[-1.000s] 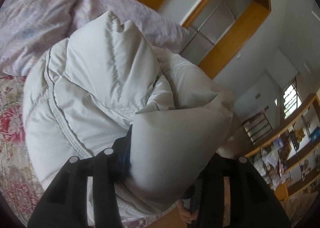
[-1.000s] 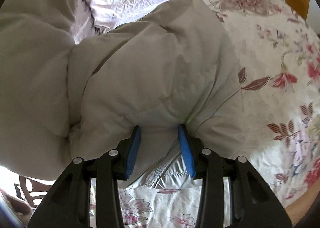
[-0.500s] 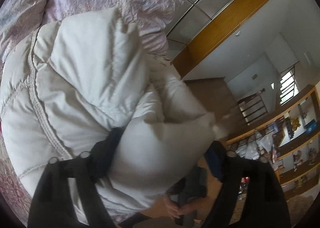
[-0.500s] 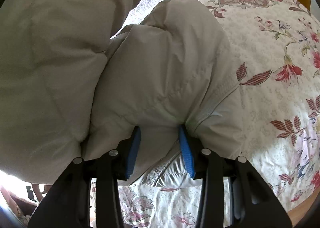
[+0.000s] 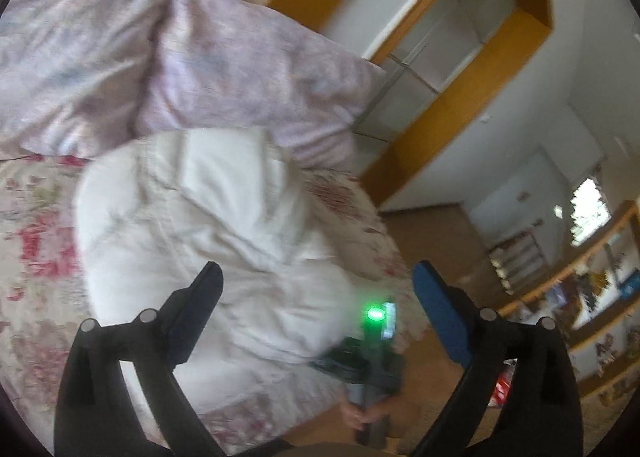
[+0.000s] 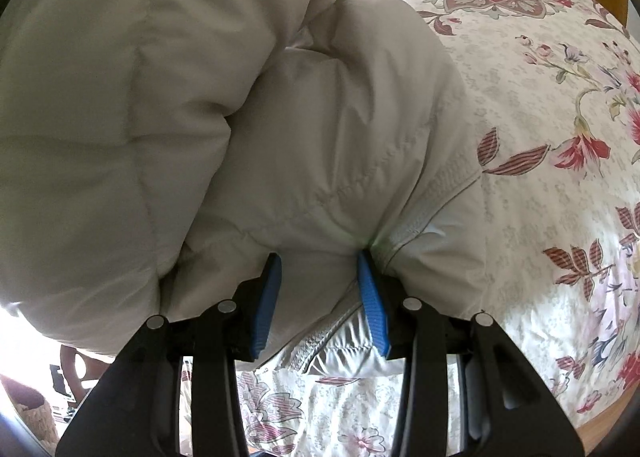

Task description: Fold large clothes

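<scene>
A puffy white jacket lies bunched on the flowered bed, below the lilac quilt. The right gripper pinches its near edge; the left gripper hangs over the jacket, jaws opening, holding nothing.

Both wrist views look down, close; share padded coat, bedspread.
</scene>
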A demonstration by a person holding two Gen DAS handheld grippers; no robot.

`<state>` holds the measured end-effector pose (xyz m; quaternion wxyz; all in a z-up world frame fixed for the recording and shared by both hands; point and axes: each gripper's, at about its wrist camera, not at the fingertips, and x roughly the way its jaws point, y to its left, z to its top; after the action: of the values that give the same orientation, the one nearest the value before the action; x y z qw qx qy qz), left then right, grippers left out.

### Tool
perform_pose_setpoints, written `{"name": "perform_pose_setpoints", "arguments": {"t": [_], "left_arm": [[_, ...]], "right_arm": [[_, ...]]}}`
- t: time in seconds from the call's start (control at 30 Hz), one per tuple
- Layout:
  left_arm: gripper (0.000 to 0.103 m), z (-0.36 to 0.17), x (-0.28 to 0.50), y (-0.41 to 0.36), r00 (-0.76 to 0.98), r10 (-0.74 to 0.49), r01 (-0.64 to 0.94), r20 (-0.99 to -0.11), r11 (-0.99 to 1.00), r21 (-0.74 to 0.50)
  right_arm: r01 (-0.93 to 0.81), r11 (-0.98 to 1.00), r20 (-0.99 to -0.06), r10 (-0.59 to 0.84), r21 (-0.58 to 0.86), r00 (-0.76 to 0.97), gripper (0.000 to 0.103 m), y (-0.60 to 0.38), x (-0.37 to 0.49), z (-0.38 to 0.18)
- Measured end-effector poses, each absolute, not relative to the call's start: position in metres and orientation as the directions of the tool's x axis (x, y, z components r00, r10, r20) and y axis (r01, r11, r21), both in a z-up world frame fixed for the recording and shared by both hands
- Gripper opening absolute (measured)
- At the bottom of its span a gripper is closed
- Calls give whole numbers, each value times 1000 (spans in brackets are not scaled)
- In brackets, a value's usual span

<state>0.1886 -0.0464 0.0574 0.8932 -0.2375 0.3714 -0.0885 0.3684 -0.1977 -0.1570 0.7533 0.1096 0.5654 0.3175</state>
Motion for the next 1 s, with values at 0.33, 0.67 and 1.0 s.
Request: {"name": "perform_pose_setpoints", "arguments": {"t": [0.33,0.67,1.0], "left_arm": [[95,39,181,-21,696,-189,-155,-693,903,-401],[95,6,186,-1,646,-78,-257,-759,914,-313],[96,-45,191,37,554,48,-388,-831,898,-207]], "right_arm": [[-357,774,-784,601,522,157,42,-197,368,-157],[-352,774,-780,604,526,162,42,-196,368,-157],[-378,776,-774,602,506,199,42,-197,362,-155]]}}
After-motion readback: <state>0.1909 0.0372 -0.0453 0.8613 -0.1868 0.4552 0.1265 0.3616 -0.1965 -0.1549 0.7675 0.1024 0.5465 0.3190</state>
